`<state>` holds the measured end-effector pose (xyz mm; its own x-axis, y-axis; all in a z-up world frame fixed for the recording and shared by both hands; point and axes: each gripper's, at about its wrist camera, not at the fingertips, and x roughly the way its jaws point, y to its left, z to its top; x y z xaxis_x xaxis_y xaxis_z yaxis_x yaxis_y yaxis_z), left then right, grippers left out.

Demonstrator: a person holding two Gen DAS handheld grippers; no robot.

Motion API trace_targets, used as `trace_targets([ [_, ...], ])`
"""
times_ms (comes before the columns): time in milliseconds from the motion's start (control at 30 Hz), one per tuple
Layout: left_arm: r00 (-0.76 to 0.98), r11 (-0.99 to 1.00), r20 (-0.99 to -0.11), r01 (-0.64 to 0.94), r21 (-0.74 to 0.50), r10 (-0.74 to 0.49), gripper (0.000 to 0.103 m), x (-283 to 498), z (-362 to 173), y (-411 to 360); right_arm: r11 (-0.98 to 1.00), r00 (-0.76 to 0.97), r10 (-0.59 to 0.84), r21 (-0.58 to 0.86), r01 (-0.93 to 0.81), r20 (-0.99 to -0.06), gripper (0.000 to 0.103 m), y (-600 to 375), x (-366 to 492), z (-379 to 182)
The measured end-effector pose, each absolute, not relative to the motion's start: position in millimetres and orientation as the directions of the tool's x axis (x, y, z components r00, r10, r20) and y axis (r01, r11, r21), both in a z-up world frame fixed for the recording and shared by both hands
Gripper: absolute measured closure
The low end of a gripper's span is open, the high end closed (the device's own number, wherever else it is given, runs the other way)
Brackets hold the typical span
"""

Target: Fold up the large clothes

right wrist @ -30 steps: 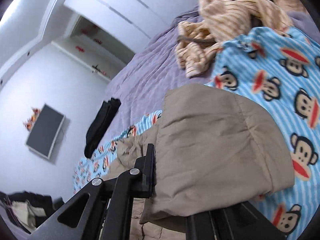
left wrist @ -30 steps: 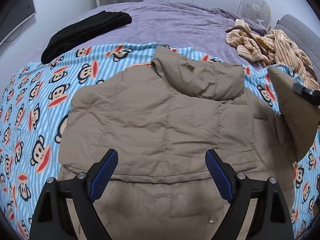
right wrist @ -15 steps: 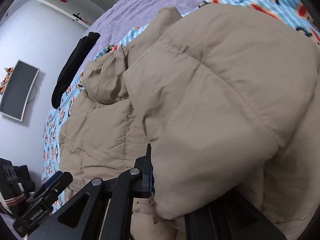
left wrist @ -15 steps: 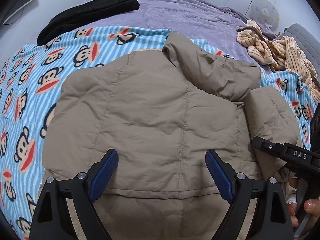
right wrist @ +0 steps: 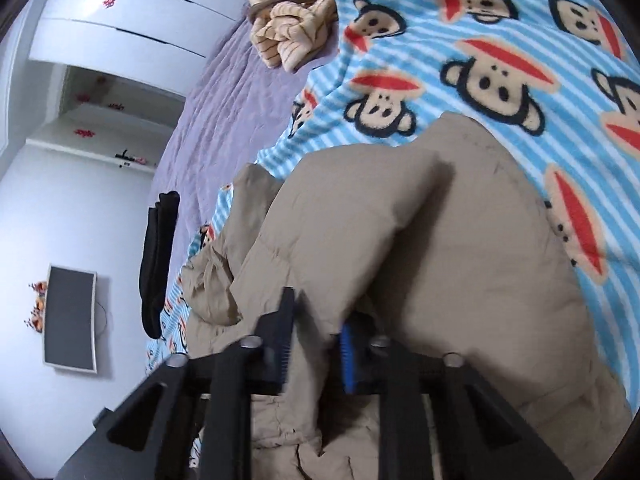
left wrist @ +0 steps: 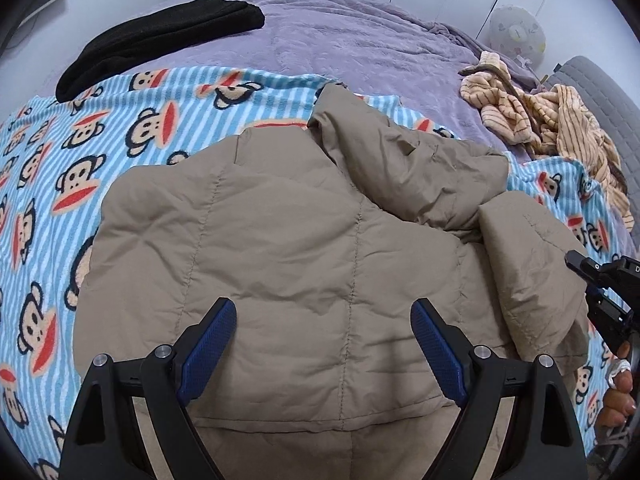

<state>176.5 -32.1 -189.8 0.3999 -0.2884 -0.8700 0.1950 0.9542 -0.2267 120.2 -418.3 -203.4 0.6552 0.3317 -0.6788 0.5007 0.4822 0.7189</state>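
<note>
Your left gripper (left wrist: 323, 354) fingers stand spread wide with nothing between them, hovering over the lower back of the tan puffer jacket (left wrist: 280, 264); your right gripper (right wrist: 316, 344) fingers are pinched tight on a fold of its sleeve (right wrist: 460, 264). Jacket lies back-up on the monkey-print blanket (left wrist: 80, 168) — long axis running from the hem under your left gripper to the hood (left wrist: 400, 164), which points away toward the purple bedspread (left wrist: 360, 48). Sleeve on the right side is folded in over the body — a black garment (left wrist: 160, 40) and a striped one (left wrist: 540, 120) lie well apart from it.
</note>
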Motion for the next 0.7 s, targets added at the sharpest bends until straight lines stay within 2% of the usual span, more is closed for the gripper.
trace_targets([
  [167, 0.352, 0.882, -0.810, 0.146, -0.448, -0.469, 0.013, 186.2, -187.9, 3.1, 0.712, 0.646, 0.376, 0.653, 0.257, -0.664, 0.094, -350.7, 155.1, -162.8],
  [367, 0.298, 0.797, -0.744, 0.122, -0.592, -0.598, 0.013, 192.7, -189.2, 28.9, 0.887, 0.514, 0.417, 0.460, -0.049, -0.750, 0.094, -242.2, 167.2, -156.2],
  [467, 0.271, 0.737, -0.693, 0.121, -0.665, -0.668, 0.013, 192.8, -189.2, 31.6, 0.914, 0.432, 0.397, 0.389, -0.113, -0.810, 0.094, -203.4, 168.1, -176.6],
  [633, 0.221, 0.665, -0.633, 0.127, -0.736, -0.742, 0.013, 193.3, -190.8, 24.2, 0.933, 0.352, 0.360, 0.341, -0.118, -0.864, 0.093, -184.1, 168.4, -200.3],
  [667, 0.210, 0.656, -0.626, 0.129, -0.743, -0.751, 0.013, 193.3, -191.2, 21.4, 0.935, 0.342, 0.353, 0.334, -0.115, -0.871, 0.092, -183.2, 169.4, -200.9],
  [700, 0.200, 0.644, -0.616, 0.129, -0.754, -0.762, 0.013, 193.4, -191.5, 18.4, 0.938, 0.334, 0.347, 0.327, -0.116, -0.876, 0.084, -182.1, 169.9, -200.7],
])
